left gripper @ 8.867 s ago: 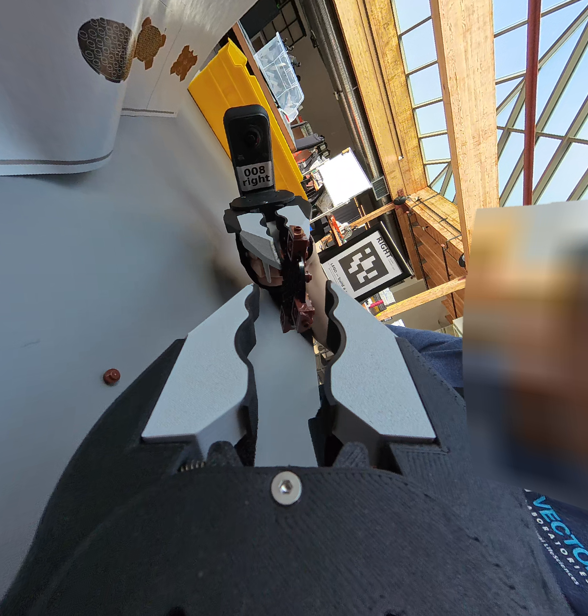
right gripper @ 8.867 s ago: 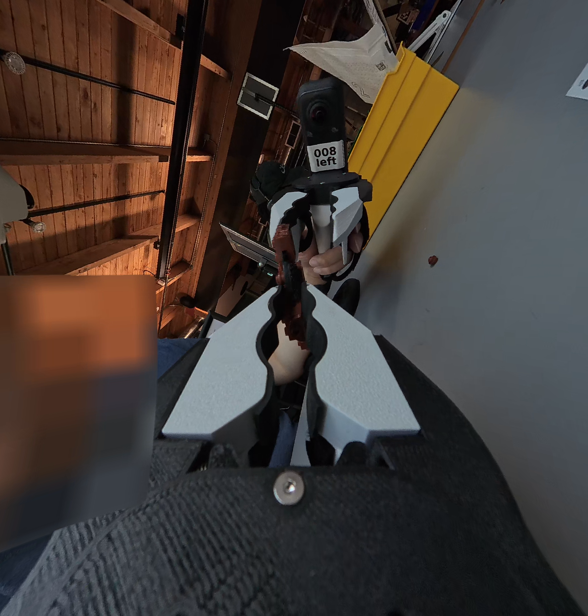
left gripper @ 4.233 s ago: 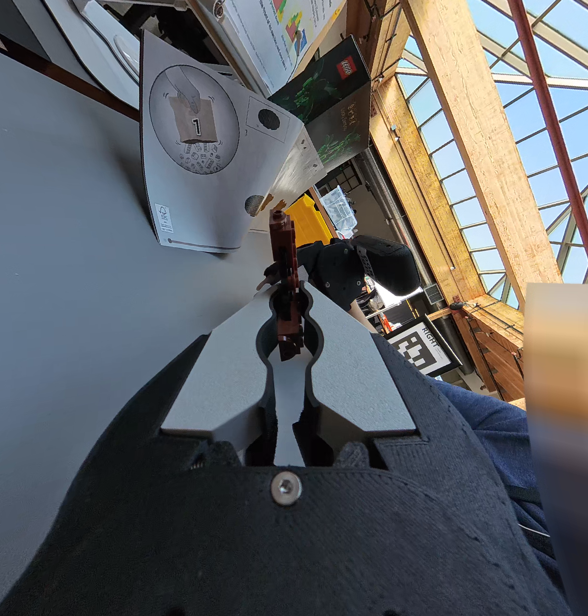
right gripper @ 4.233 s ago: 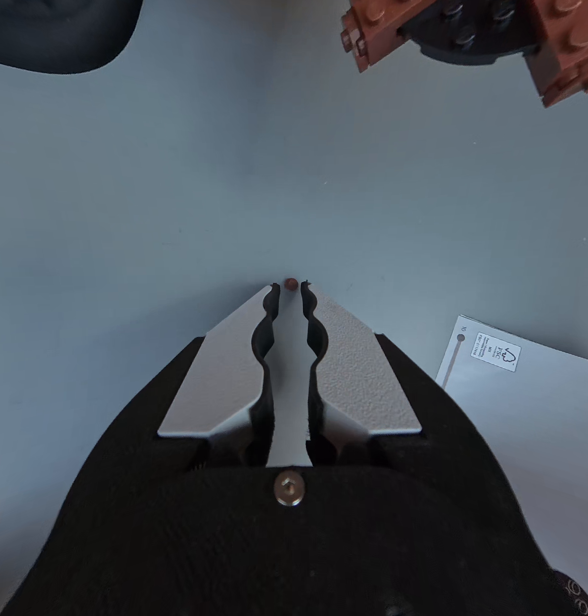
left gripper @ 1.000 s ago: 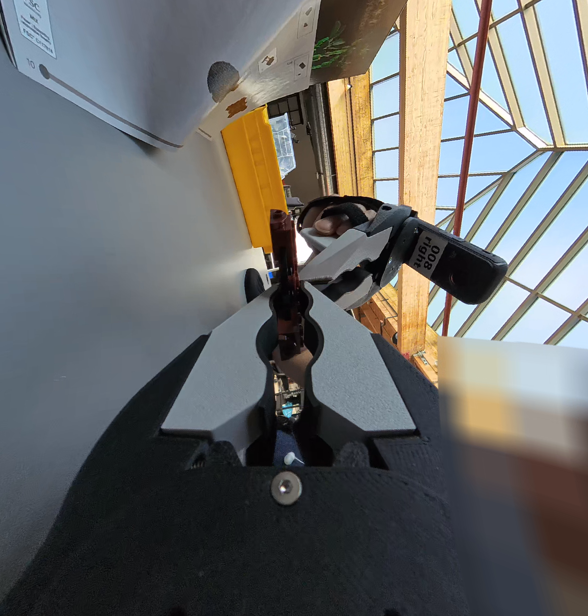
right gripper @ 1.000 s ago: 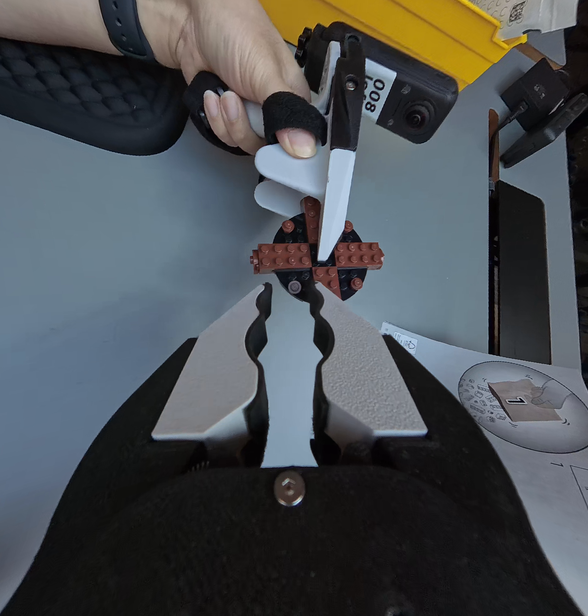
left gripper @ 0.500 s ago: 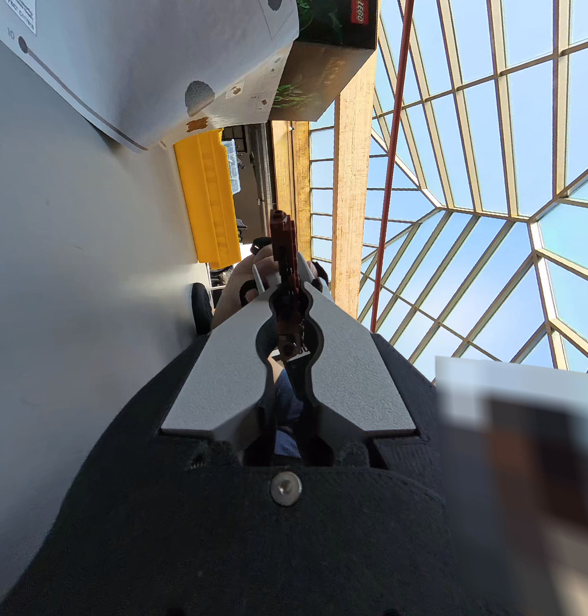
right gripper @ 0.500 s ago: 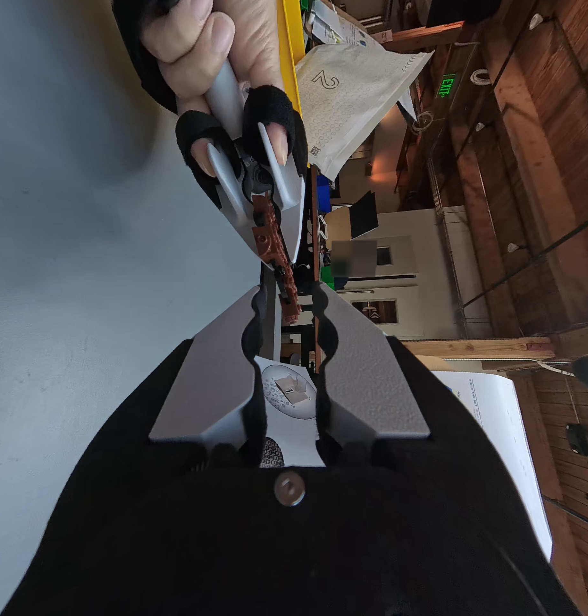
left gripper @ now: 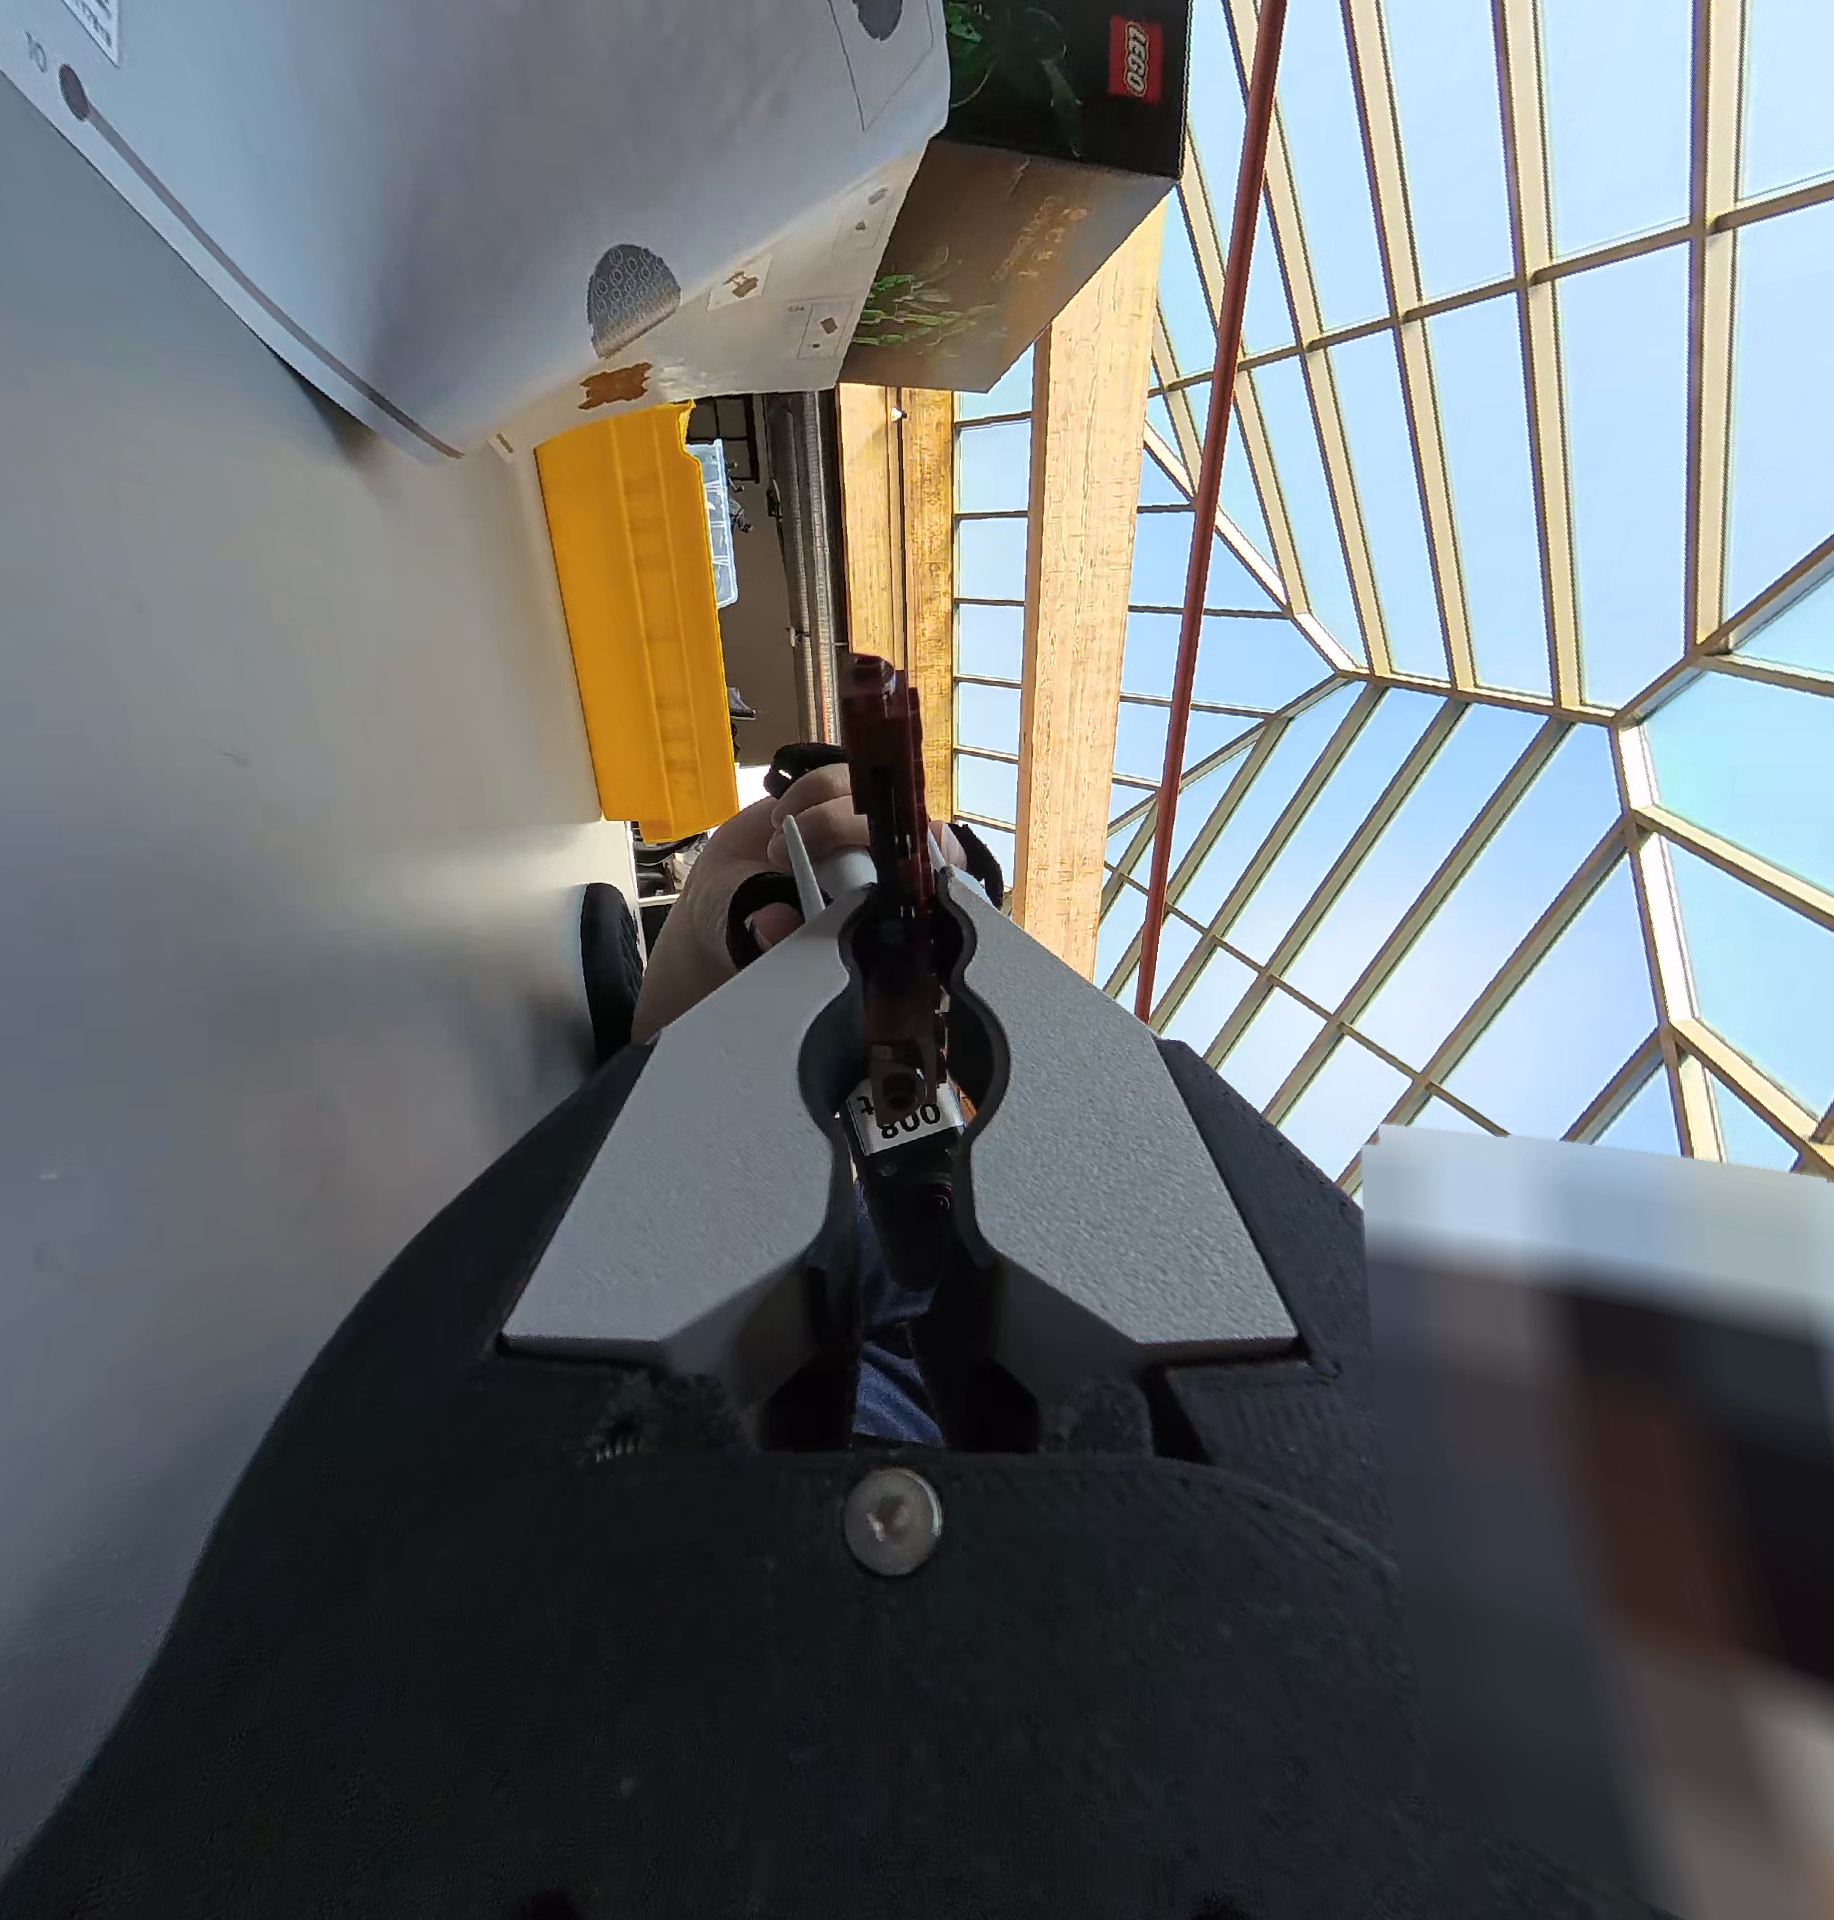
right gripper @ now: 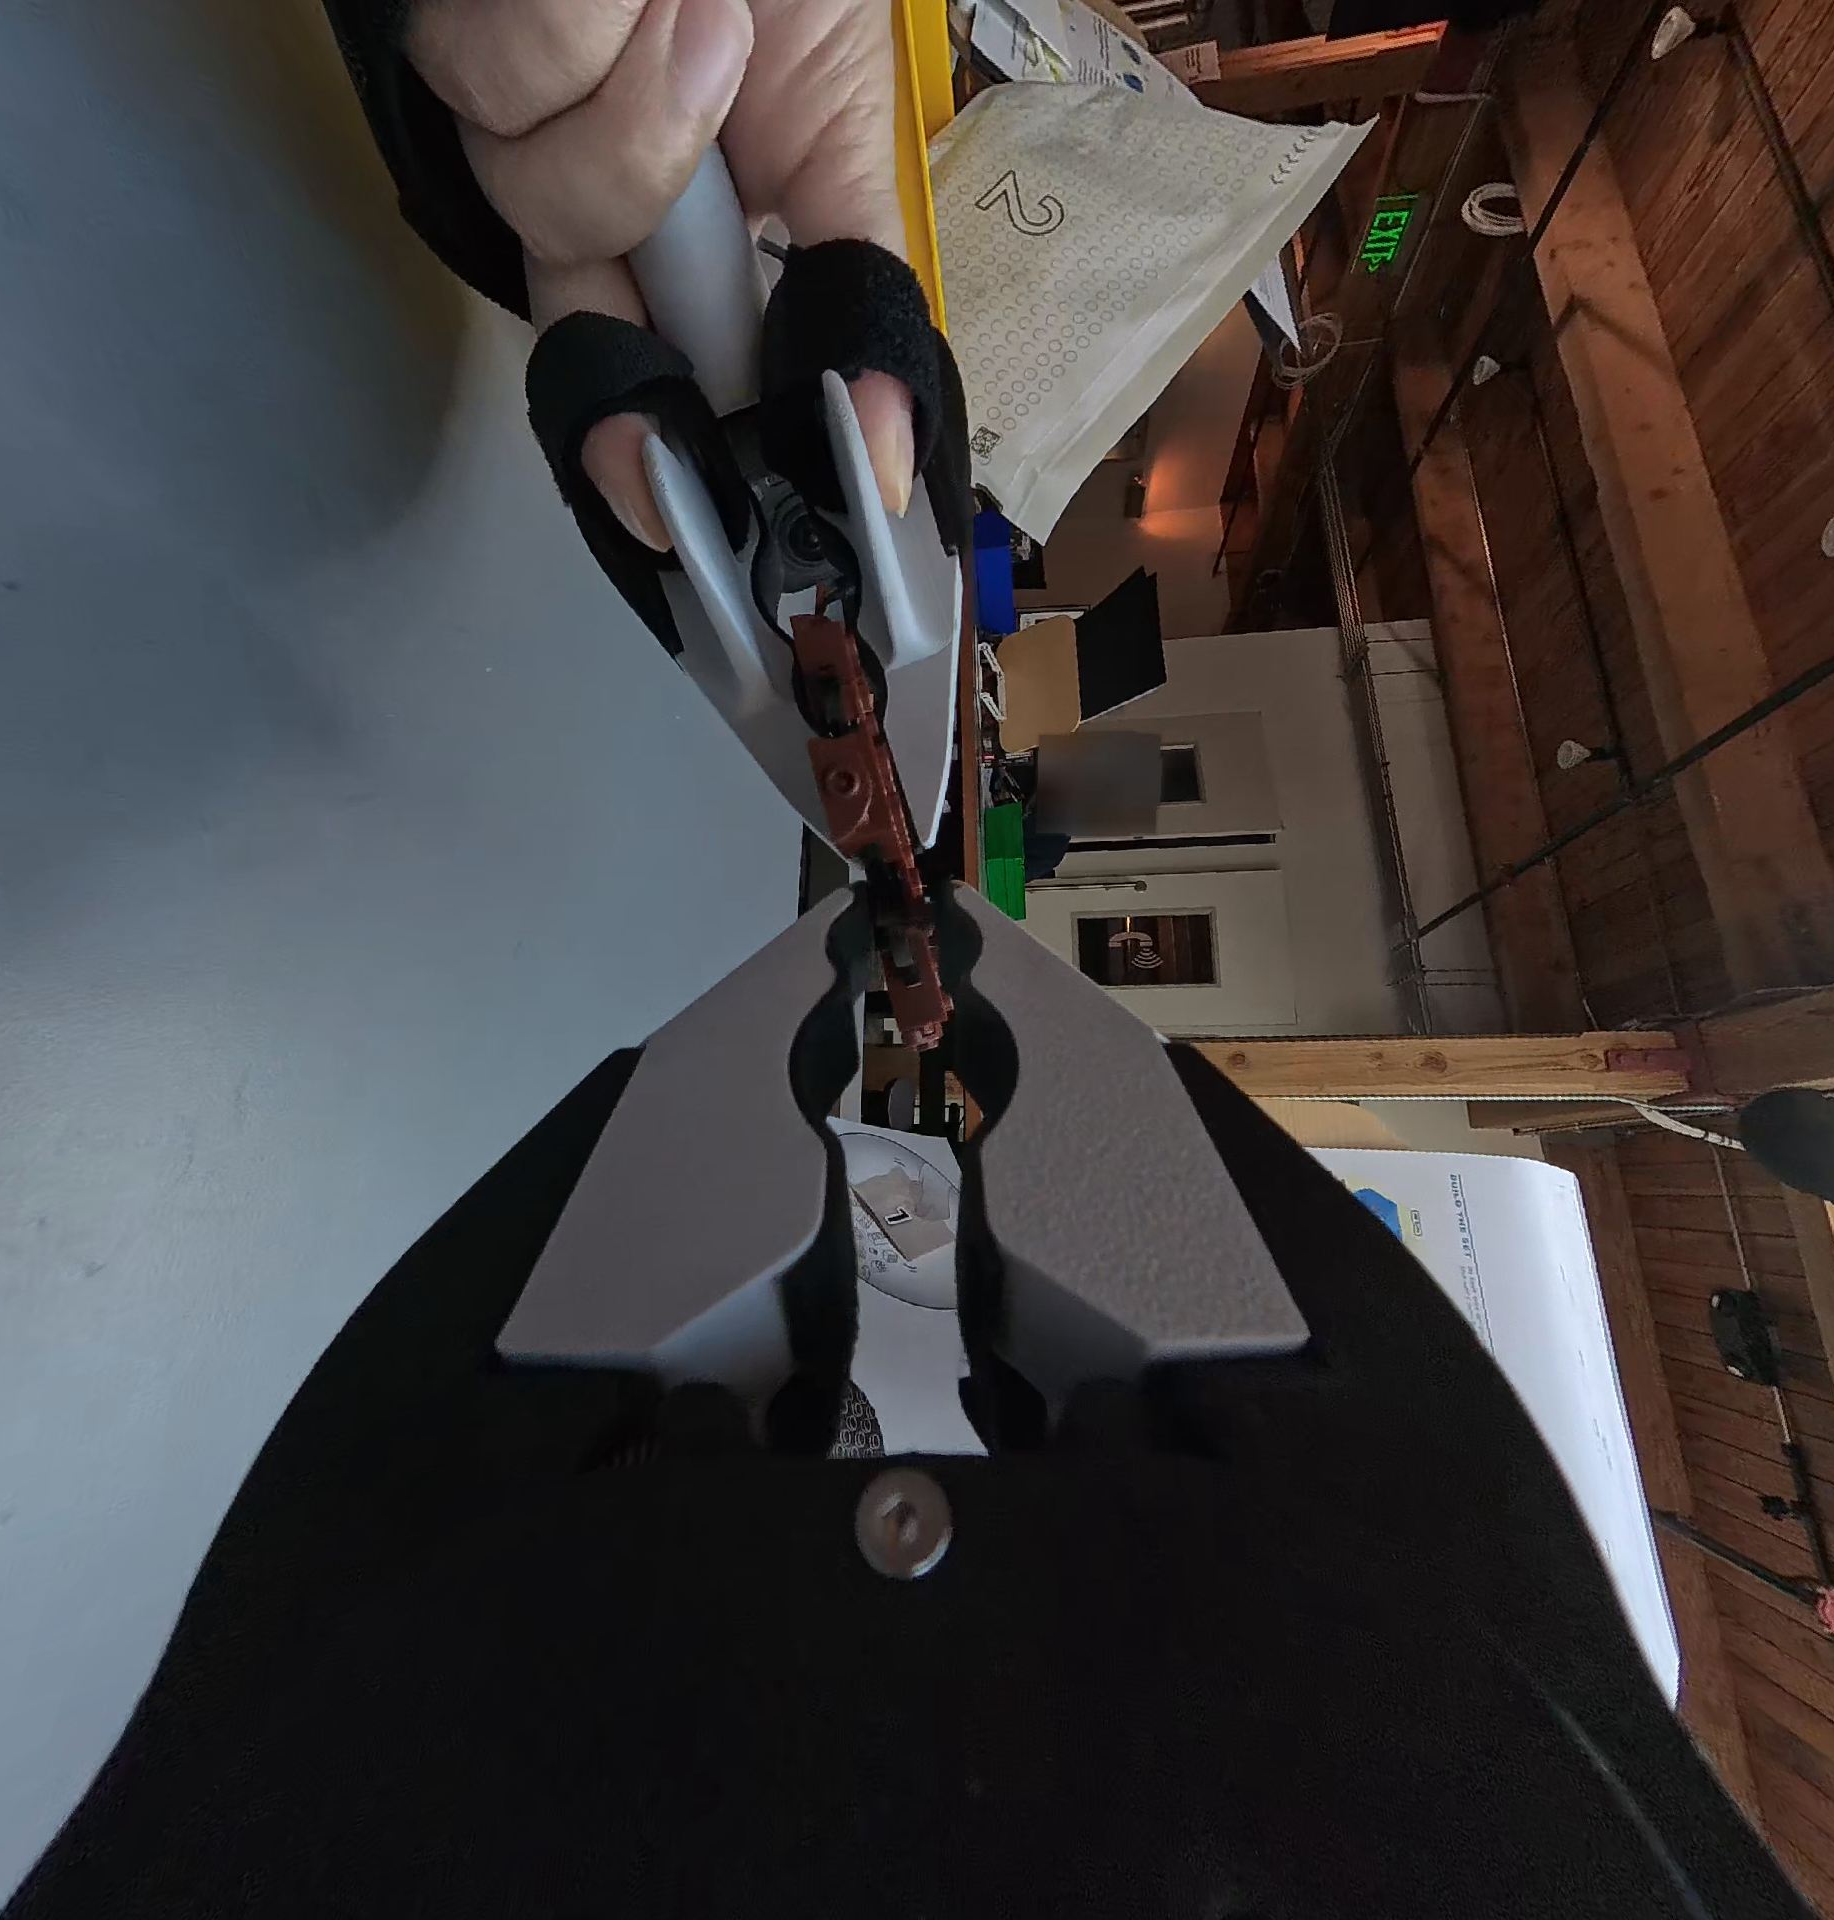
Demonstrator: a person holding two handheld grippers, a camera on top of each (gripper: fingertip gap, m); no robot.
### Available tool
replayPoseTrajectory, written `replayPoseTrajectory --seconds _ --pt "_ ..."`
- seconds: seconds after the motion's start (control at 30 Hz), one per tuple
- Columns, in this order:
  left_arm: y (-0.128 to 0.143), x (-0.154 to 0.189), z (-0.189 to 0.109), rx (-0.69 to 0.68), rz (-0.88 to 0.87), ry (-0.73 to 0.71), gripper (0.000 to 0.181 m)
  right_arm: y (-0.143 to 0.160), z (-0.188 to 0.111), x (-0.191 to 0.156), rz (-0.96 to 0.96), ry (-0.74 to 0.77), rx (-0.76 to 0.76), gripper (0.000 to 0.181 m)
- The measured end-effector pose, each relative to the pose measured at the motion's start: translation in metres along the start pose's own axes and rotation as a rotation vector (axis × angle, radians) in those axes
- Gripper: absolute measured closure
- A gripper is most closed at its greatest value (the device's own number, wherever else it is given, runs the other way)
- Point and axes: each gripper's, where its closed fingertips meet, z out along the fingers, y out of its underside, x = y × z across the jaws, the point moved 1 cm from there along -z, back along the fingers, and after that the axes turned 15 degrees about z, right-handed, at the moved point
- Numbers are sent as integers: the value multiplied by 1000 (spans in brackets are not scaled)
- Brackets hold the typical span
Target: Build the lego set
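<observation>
The brown-and-black lego assembly is held edge-on above the grey worktop, clamped by the left tool and gripped at its near end by the right tool, apparently for steadying while a piece is pressed home.

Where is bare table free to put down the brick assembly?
The grey table is bare from the left hand-held gripper outward. Likewise below the instruction sheet and beside the yellow bin. It is crowded around sheet, bin and set box.
</observation>
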Motion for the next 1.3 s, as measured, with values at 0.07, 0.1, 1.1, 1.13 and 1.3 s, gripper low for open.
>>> replayPoseTrajectory --seconds 0.07,0.1,1.1,1.13,1.3 --pt "0 0 1 0 -3 2 176 0 0 0 -7 3 -3 171" --pt "0 -1 1 -2 -1 -4 176 1 0 -1 -8 -3 -7 172" --pt "5 8 13 -8 4 51 172 2 -14 9 70 -106 -46 175" --pt "5 14 14 -8 13 80 169 0 -16 14 93 -105 -36 175" --pt "1 38 13 14 75 130 136 -3 -30 50 213 -66 -28 175"
